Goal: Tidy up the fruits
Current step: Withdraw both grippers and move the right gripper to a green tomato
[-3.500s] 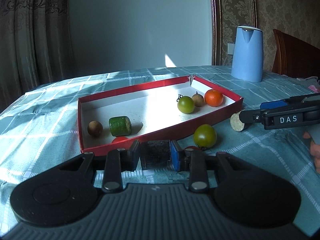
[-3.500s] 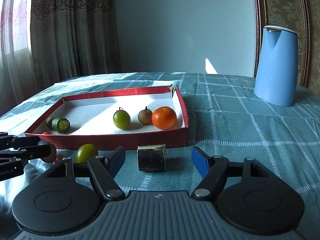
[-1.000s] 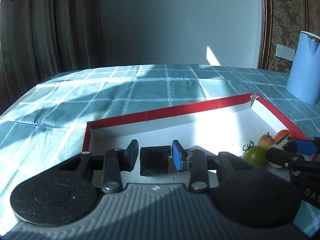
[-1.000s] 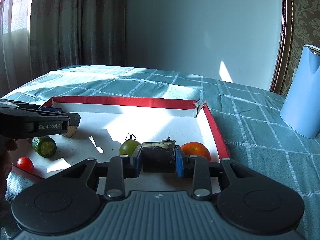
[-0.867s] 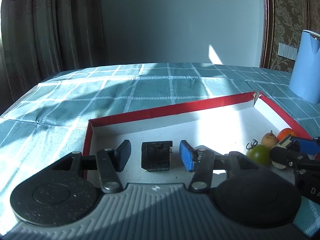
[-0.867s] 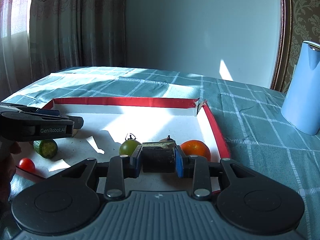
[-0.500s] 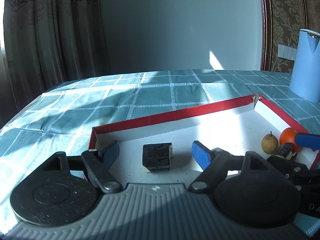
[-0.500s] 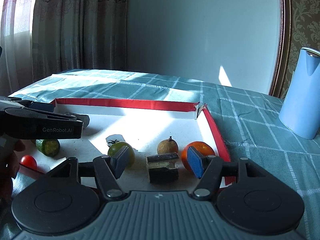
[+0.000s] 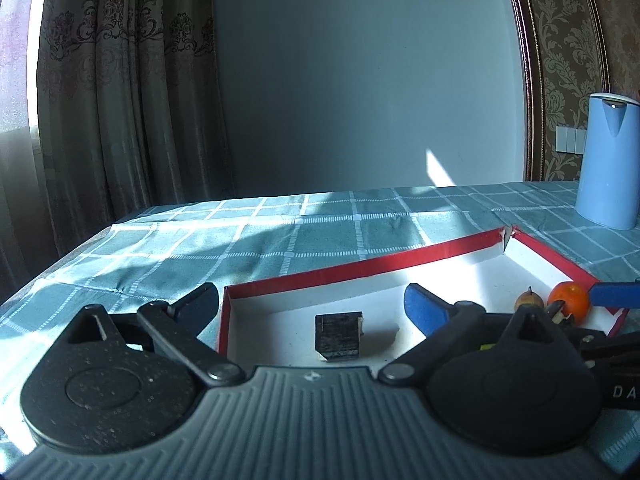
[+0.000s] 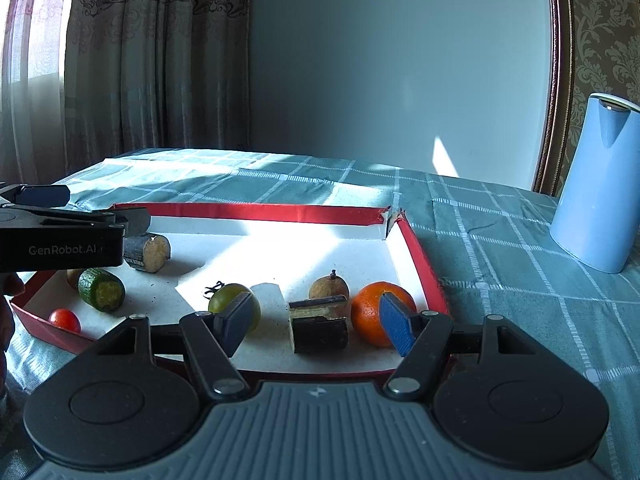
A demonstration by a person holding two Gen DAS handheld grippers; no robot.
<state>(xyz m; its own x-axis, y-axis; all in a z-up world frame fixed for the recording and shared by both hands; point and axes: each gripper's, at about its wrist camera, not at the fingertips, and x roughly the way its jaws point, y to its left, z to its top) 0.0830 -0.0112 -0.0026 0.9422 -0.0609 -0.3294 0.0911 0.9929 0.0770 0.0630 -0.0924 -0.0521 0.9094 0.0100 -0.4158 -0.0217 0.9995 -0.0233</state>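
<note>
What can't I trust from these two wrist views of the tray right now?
- Small brown fruit, right wrist view: mostly behind the left tongs and the cucumber piece.
- Green tomato: partly covered by a finger of the right tongs.
- Left wrist view: the tray's near half, with most fruit, is hidden behind the tongs' body.
- Blue jug: cut by the right edge.

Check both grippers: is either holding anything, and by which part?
Nothing is held. The left gripper and right gripper have just been opening; each stands open around a dark block lying free in the red tray, pads clear.
</note>
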